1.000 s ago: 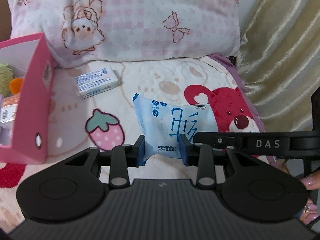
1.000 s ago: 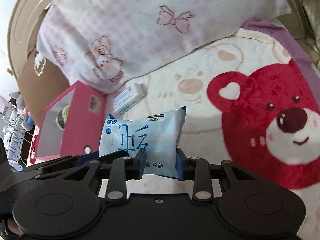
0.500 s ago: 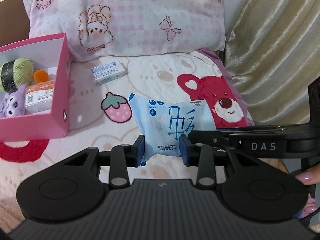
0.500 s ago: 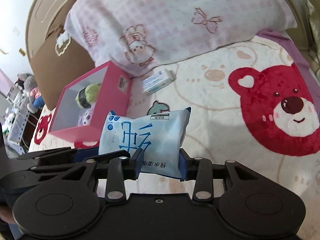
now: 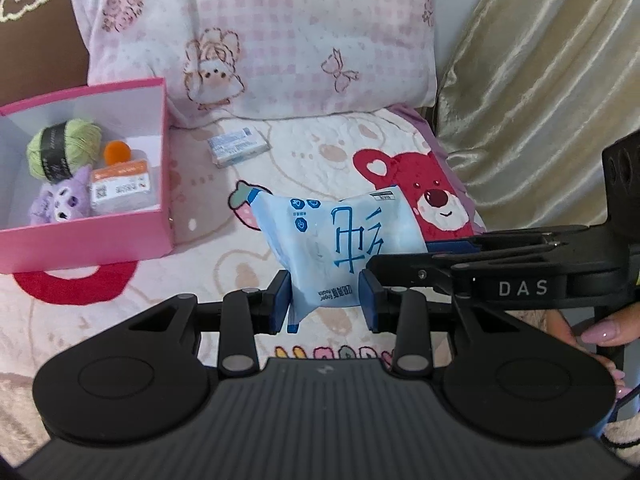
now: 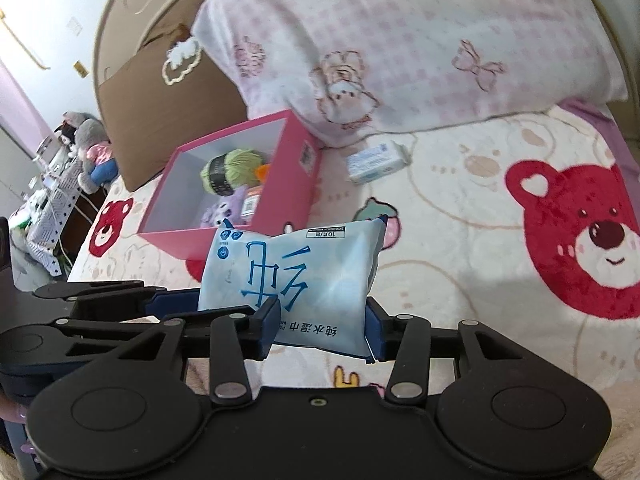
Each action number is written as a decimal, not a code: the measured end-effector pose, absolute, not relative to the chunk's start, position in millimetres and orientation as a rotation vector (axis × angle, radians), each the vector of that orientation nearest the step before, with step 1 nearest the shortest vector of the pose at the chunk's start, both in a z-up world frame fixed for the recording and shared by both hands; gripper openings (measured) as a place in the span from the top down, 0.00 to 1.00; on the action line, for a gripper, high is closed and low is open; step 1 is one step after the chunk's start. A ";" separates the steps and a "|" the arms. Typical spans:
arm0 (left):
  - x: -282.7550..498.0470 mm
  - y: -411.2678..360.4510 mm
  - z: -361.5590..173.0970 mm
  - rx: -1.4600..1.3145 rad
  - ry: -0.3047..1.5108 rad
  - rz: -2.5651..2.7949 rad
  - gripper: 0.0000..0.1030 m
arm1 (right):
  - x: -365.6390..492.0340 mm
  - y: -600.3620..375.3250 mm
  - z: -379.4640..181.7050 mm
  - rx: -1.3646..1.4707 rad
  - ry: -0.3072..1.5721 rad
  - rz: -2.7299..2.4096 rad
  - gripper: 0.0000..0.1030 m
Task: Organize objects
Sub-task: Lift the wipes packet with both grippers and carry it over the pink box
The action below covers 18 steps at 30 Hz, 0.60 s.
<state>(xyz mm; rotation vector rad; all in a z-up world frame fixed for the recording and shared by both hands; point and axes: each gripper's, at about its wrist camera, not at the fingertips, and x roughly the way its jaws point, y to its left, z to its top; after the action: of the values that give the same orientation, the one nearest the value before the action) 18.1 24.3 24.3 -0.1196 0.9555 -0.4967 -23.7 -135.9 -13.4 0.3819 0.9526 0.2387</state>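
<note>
You are over a bed spread with a plush cream blanket [image 5: 328,152] printed with red bears and strawberries; a pink checked pillow [image 5: 280,40] lies far ahead of both grippers and a gold curtain [image 5: 540,80] hangs to the right of the left gripper. Ahead and to the left of the left gripper sits an open pink box [image 5: 120,240], already holding a green yarn ball [image 5: 64,152], a purple plush toy [image 5: 64,204] and a small orange-labelled pack [image 5: 120,190]. A small blue-and-white packet [image 5: 238,146] lies on the blanket beyond the box, near the pillow. Between your two grippers hangs a pale blue wet-wipes pack [image 5: 340,248], lifted clear of the blanket. Your left gripper [image 5: 325,302] is pinching the pack's lower edge. Your right gripper [image 6: 320,326] has the same pack between its blue pads, but its jaws are opening, and whether the pads still press it cannot be told. The step looks like a handover before boxing the pack. Next, the left gripper would need to carry it left and forward over the box opening, then release it there.
</note>
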 end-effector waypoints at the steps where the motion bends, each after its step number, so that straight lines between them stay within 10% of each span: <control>1: 15.7 28.7 27.4 -0.120 0.949 -0.493 0.67 | -24.3 -131.4 -9.9 0.374 0.947 0.244 0.51; 18: 9.2 93.7 60.4 -0.105 0.877 -0.440 0.67 | -9.3 -72.1 20.9 0.357 0.898 0.302 0.50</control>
<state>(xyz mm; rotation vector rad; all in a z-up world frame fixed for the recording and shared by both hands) 9.2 93.7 60.4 -0.1047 0.8775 -0.4396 -9.3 -72.1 20.9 0.3566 0.8982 0.3024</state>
